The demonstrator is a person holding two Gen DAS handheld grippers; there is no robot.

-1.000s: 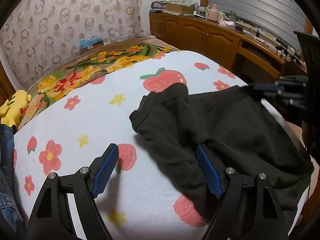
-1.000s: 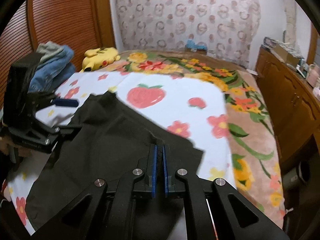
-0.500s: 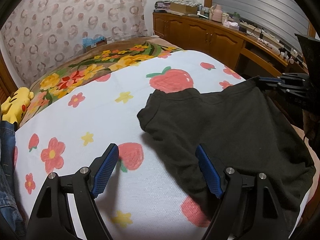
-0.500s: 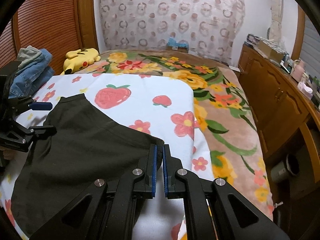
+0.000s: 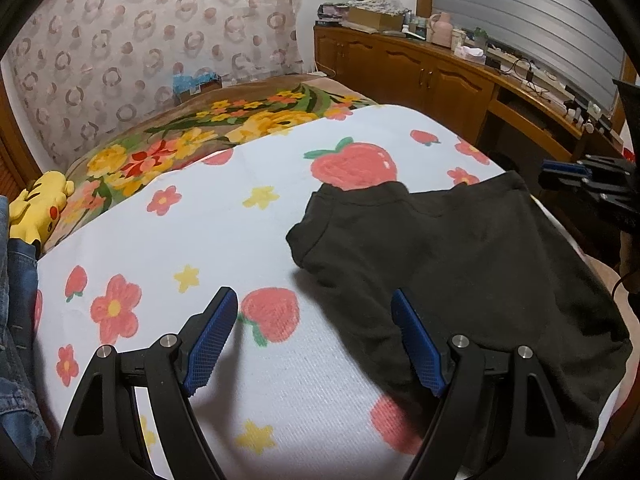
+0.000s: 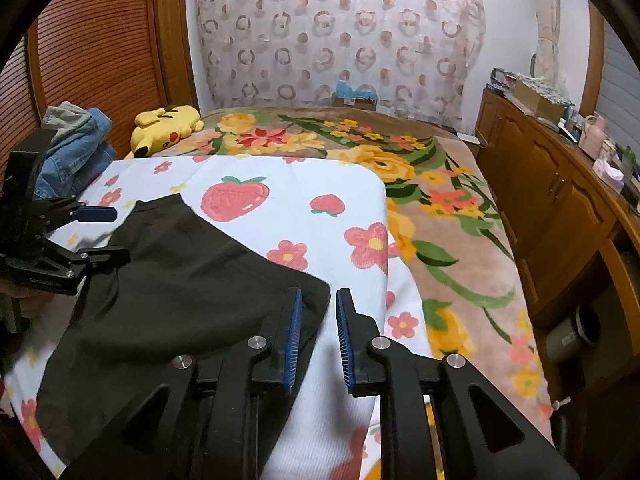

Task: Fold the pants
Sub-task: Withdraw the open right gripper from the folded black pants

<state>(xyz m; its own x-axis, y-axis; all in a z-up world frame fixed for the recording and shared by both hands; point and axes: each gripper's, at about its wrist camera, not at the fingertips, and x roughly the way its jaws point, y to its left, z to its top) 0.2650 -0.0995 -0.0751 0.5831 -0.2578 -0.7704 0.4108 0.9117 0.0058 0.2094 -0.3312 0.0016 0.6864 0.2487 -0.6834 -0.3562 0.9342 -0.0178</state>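
Observation:
The black pants (image 5: 452, 264) lie spread flat on the white strawberry-print sheet (image 5: 192, 240); they also show in the right wrist view (image 6: 180, 292). My left gripper (image 5: 314, 340) is wide open and empty, hovering over the sheet at the pants' near-left edge; it shows at the left of the right wrist view (image 6: 104, 236). My right gripper (image 6: 318, 336) is partly open, with the pants' corner lying between and just beyond its blue pads; it holds nothing. It shows at the right edge of the left wrist view (image 5: 576, 176).
A yellow plush toy (image 6: 166, 128) and a pile of denim clothes (image 6: 76, 140) lie at the bed's far left. A floral blanket (image 6: 420, 184) covers the far side. A wooden cabinet (image 6: 560, 208) with clutter runs along the right. A cup (image 6: 572, 330) stands on the floor.
My right gripper pulled the pants' corner outward, flattening the cloth, then opened and let it go. The left gripper stayed open and barely moved.

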